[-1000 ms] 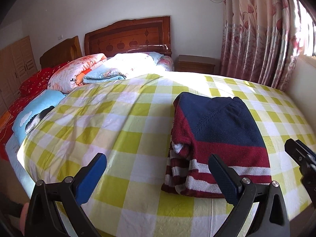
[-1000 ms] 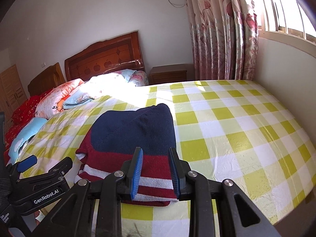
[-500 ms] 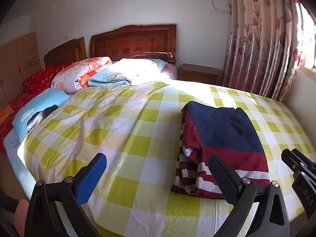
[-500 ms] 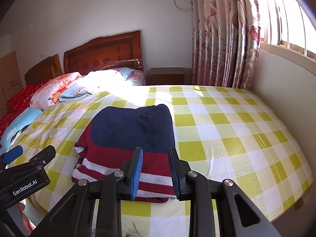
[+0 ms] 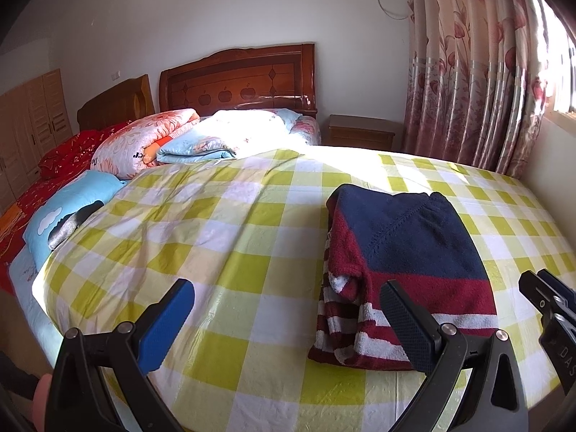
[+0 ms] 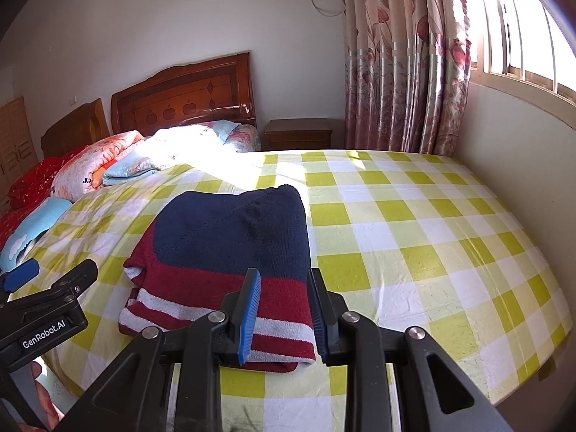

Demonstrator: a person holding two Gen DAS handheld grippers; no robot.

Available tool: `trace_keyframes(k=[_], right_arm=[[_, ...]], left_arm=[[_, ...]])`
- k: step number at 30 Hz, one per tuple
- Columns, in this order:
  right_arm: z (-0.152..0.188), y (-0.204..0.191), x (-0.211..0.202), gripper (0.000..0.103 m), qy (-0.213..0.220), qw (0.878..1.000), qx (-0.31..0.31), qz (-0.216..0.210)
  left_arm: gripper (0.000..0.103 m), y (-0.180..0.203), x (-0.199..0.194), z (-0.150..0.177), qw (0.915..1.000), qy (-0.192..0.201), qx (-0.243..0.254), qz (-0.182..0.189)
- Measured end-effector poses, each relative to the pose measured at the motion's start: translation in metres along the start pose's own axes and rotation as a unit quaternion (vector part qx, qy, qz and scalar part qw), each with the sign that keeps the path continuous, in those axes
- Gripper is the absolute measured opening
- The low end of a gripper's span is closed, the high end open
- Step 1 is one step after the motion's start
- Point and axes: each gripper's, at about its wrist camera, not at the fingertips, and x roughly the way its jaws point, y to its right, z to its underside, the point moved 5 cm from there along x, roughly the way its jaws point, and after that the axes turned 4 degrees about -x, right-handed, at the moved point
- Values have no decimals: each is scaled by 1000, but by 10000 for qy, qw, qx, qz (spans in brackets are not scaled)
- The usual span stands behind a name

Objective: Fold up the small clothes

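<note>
A folded sweater [image 5: 403, 270], navy on top with maroon and white stripes near me, lies flat on the yellow-and-white checked bed cover [image 5: 223, 237]. It also shows in the right wrist view [image 6: 230, 255]. My left gripper [image 5: 288, 324] is wide open and empty, held above the bed's near edge, left of the sweater. My right gripper [image 6: 282, 309] hovers over the sweater's near edge with its jaws a narrow gap apart and nothing between them. The left gripper also shows at the left edge of the right wrist view [image 6: 46, 288].
Pillows and folded quilts [image 5: 172, 144] lie at the wooden headboard [image 5: 237, 82]. A nightstand [image 5: 363, 131] stands by the floral curtains [image 5: 475, 72]. A wall and window [image 6: 522, 82] run along the bed's right side. A blue pillow [image 5: 68, 208] lies at the left.
Both grippers have drawn back and up from the bed, so the sweater looks smaller and farther. The sweater has not moved. The jaws are unchanged.
</note>
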Motion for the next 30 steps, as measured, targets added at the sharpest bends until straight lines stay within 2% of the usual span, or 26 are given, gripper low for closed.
trace_keyframes(k=[6,24,28,30], right_arm=[[4,-7,2,27,-4,10000,-77,-34],[0,-11,10,27,-35,9998,-74,-155],[-1,-9,7,27,36,9998,-73,-182],[-2,-8,4,27,102,9998,-64,-186]], left_arm=[[103,11,2,2,9999,-6,135,65],[103,12,12,1,9998,-116,56,154],[103,7,14,0,9981,-269,-202,507],[103,4,16,0,9988,-356,-201,256]])
